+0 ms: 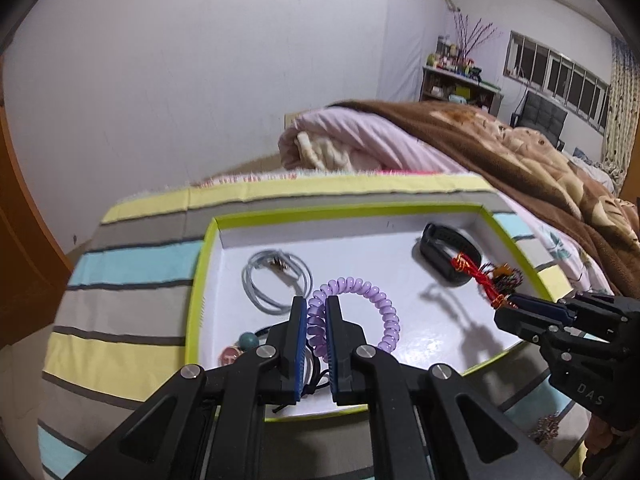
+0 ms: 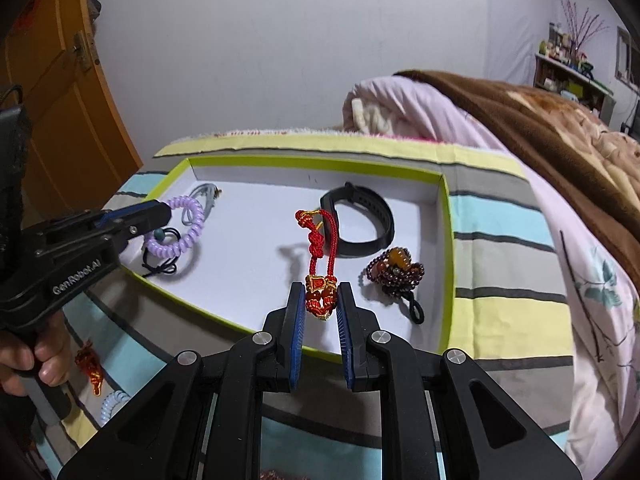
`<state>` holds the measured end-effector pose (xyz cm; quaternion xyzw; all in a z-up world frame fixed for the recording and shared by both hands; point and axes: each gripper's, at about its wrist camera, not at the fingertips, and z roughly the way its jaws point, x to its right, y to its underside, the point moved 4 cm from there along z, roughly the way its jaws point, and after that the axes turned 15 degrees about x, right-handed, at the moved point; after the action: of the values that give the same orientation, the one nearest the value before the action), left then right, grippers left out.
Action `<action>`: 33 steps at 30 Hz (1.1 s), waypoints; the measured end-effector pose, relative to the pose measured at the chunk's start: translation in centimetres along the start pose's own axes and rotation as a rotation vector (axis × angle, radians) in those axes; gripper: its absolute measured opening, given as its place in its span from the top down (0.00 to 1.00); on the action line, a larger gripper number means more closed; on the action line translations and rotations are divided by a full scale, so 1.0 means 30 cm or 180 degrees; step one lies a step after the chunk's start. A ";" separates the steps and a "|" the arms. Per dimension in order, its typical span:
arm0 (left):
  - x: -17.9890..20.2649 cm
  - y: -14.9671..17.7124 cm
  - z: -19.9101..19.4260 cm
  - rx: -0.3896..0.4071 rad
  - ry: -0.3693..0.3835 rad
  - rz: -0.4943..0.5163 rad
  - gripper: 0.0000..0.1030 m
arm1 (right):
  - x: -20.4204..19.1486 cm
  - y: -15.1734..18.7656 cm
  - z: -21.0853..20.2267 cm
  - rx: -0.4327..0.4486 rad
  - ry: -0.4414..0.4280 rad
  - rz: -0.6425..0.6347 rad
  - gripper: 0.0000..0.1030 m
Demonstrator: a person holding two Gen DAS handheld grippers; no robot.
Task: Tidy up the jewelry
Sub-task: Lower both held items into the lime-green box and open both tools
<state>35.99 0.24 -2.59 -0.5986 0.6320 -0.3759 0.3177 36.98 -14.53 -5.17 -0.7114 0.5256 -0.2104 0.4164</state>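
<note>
Cord bracelet [image 2: 320,258], red, pinched at its beaded end by right gripper [image 2: 321,300], hanging over tray [image 2: 447,216]: light, limp, swings. Left gripper [image 1: 317,312] clamps purple coil [image 1: 372,304]: springy, best taken across one loop.

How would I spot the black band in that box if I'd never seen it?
Find the white tray with the lime-green rim on the striped cloth. The black band lies near its far right corner, just behind the bead bracelet. It is the only wide, flat, matte black loop there.
</note>
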 end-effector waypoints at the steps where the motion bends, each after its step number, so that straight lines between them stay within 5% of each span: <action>1: -0.001 0.009 0.014 -0.0041 -0.0014 -0.0003 0.92 | 0.000 0.002 0.007 -0.0026 -0.0007 -0.0006 0.84; 14: -0.004 0.046 0.060 -0.0220 0.0065 -0.0057 0.91 | 0.017 0.001 0.034 -0.0109 0.0064 0.0001 0.81; 21: -0.004 0.033 0.014 -0.0130 0.0109 -0.0108 0.91 | 0.019 0.001 0.002 -0.0056 0.0058 0.0041 0.71; 33: 0.016 0.010 -0.227 0.0253 0.0113 -0.0117 0.91 | -0.030 0.015 -0.224 0.0320 0.0038 0.0000 0.71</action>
<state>29.98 0.41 0.69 -0.5903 0.6110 -0.4170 0.3229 31.44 -16.24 -1.60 -0.6882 0.5169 -0.2408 0.4485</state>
